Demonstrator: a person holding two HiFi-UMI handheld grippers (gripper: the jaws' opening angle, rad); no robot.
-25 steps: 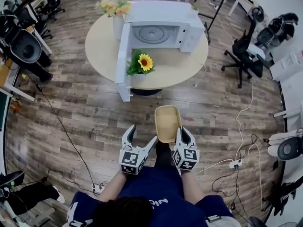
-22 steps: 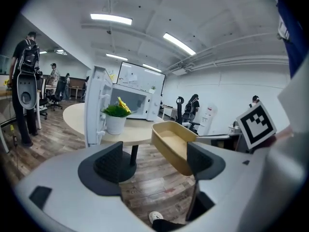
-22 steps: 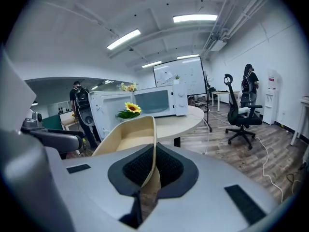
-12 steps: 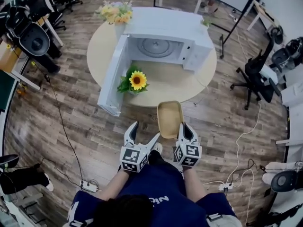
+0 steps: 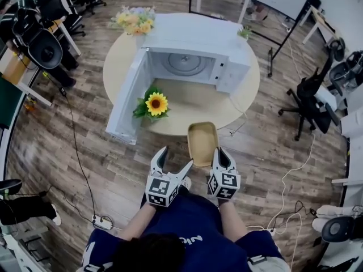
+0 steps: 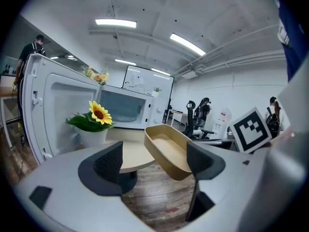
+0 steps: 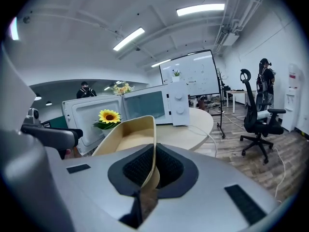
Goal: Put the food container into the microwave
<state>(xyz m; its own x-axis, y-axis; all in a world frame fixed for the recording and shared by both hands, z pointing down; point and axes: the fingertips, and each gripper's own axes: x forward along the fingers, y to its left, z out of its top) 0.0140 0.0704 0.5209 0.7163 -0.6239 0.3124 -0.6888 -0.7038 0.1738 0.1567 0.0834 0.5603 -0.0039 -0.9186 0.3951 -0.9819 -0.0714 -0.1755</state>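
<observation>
head view: right gripper (image 5: 219,155) clenches one wall of the shallow tan food container (image 5: 202,143), midair before the round beige bench (image 5: 195,105); left gripper (image 5: 174,158) gapes empty. carry it level (skirting the yellow sunflower (image 5: 157,103)) into the open white microwave (image 5: 195,38).

**An open-plan office workroom**

Ahead of the right gripper (image 5: 218,153), a round table (image 5: 198,106) carrying a microwave (image 5: 195,44) stands on a wood-plank floor (image 5: 102,152). A whiteboard (image 7: 193,74) on a stand rises beyond it. Black swivel office chairs (image 5: 309,89) sit off to that gripper's right. Far left of the left gripper (image 5: 174,157), more chairs (image 5: 42,50) crowd a desk (image 5: 14,67). A power strip (image 5: 102,222) lies behind and left of it, and strip lights (image 7: 200,8) run overhead.
</observation>
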